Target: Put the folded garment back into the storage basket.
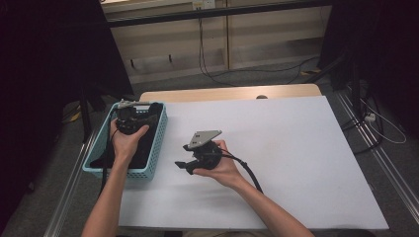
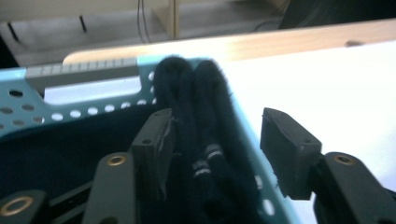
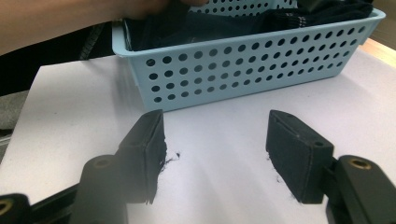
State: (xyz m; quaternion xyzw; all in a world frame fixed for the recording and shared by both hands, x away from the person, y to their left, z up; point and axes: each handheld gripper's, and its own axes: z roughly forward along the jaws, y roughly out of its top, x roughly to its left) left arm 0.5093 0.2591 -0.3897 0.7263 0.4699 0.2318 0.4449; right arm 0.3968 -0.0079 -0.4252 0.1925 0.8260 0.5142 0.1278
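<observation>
A pair of dark socks (image 2: 196,102) with small white marks lies folded over the far right corner of a light blue perforated basket (image 2: 28,116). My left gripper (image 2: 215,128) is above that corner with its jaws apart, one on each side of the socks; the right pad is clear of them. From above, the left gripper (image 1: 141,109) hovers over the far end of the basket (image 1: 159,133). My right gripper (image 1: 184,167) rests low over the white table beside the basket, pointing at its side wall (image 3: 243,65). The right gripper (image 3: 215,126) is open, with nothing between its fingers.
More dark cloth (image 3: 210,25) lies inside the basket. The white sheet (image 1: 276,148) covers the table, with a strip of wooden edge (image 1: 232,93) at the far side. Cables trail on the floor beyond and to the right.
</observation>
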